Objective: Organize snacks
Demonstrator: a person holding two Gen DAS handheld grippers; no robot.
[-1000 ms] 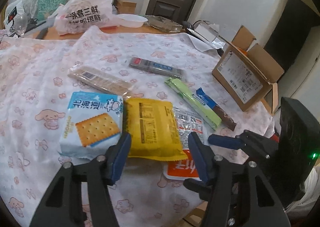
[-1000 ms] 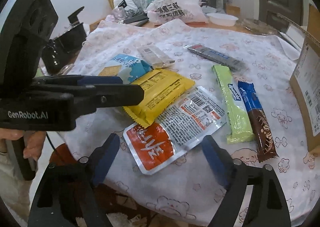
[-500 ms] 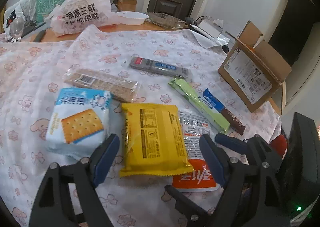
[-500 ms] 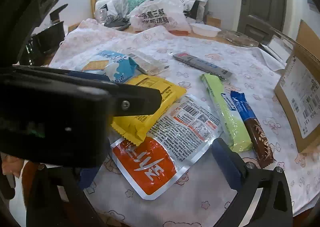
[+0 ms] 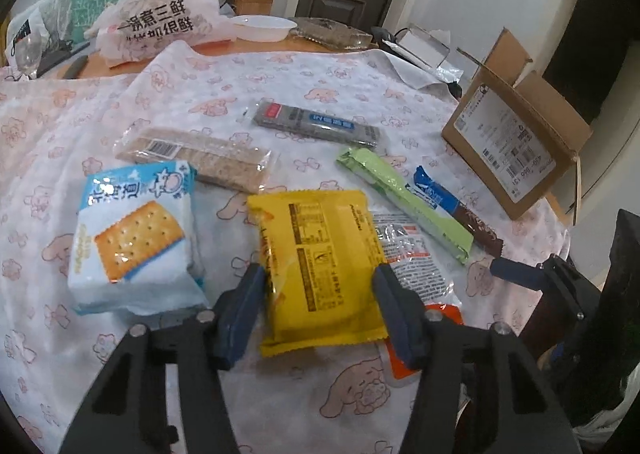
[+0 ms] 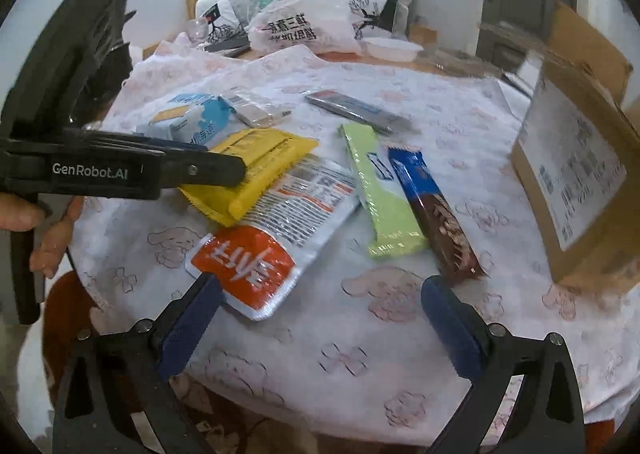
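A yellow snack packet (image 5: 320,238) lies at the table's near side, partly over an orange-and-white pouch (image 6: 264,242). My left gripper (image 5: 318,286) straddles the packet's near half; its jaws are closing and both blue pads press the packet's long edges, which bow upward. In the right wrist view, a left gripper finger (image 6: 200,172) lies along the packet. My right gripper (image 6: 320,294) is wide open above bare tablecloth, just in front of the pouch, with nothing between its fingers. A blue cracker pack (image 5: 132,242) lies left of the packet.
A green bar (image 5: 400,198), a blue-and-brown chocolate bar (image 5: 456,214), a grey bar (image 5: 316,124) and a clear-wrapped wafer pack (image 5: 200,160) lie on the patterned cloth. An open cardboard box (image 5: 516,142) stands at the right. A plastic bag (image 5: 160,18) and a white bowl (image 5: 260,26) sit at the back.
The left jaws spread wide, moved over the yellow packet and closed onto its edges. The right gripper shifted to the right, and its jaws stand a little wider than before.
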